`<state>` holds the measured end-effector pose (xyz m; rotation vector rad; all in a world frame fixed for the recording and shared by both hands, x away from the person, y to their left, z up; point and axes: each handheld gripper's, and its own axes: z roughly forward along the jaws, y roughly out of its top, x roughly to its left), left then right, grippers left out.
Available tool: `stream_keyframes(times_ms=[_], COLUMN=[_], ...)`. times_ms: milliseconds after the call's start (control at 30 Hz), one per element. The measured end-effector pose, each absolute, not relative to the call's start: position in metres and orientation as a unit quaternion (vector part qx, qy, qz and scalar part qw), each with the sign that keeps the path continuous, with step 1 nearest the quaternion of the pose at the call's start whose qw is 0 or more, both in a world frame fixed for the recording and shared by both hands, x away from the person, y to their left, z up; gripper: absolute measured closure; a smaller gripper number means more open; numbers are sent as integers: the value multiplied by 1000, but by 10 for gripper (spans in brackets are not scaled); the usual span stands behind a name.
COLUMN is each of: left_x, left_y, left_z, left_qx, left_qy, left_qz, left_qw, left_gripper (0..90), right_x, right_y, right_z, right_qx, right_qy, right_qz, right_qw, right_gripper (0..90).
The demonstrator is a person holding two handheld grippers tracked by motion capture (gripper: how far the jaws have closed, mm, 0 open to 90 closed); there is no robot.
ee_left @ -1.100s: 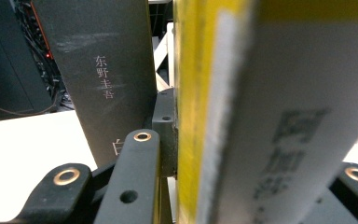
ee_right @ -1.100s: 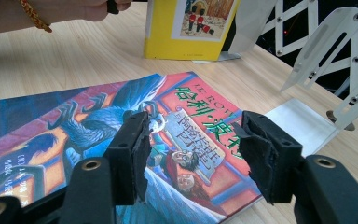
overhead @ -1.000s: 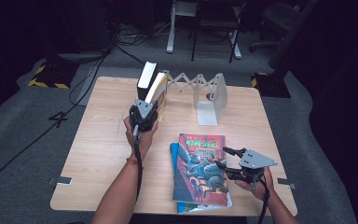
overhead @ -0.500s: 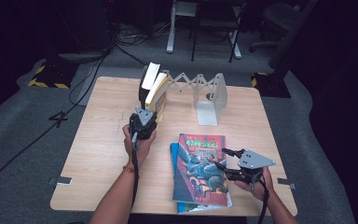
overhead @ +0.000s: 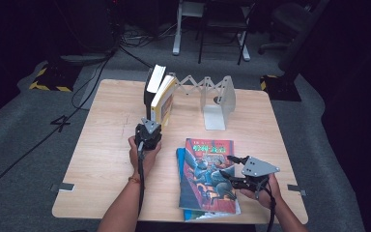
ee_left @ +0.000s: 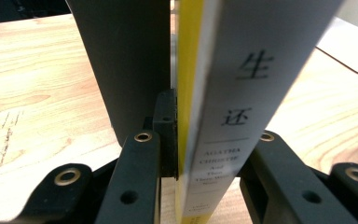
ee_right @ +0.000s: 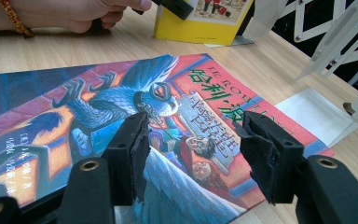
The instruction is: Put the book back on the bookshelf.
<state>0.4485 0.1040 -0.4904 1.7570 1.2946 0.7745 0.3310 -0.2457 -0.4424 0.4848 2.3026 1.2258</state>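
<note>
Clamped around the yellow book (ee_left: 214, 116), the left gripper (overhead: 148, 137) had just tightened, standing it beside the dark book (overhead: 150, 89) in the expandable rack (overhead: 212, 92). Right gripper (overhead: 235, 170) hovered half-open over the colourful book (overhead: 206, 176). Seating it upright before release seemed wise.

The left gripper (overhead: 148, 129) points forward, away from the person, low over the desk, its forearm reaching in from the bottom edge. Its 2 fingers (ee_left: 135, 177) have just been closing and clamp a book (ee_left: 214, 116). The right gripper (overhead: 236, 170) points left, fingers (ee_right: 130, 154) apart, gripping nothing.
</note>
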Motion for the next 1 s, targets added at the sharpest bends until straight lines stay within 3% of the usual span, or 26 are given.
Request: stream_keyframes(times_ms=[633, 1000], left_x=[464, 449], left_y=[92, 109], left_z=[-489, -486], left_qx=[677, 715], left_qy=[538, 470], left_qz=[289, 267], left_qw=[411, 443], left_gripper=[718, 466], right_x=[332, 333], right_y=[-251, -251], right_z=[-442, -441], right_qx=[184, 183], right_qy=[838, 839], right_qz=[451, 451], right_qw=[245, 244], right_gripper=[430, 426])
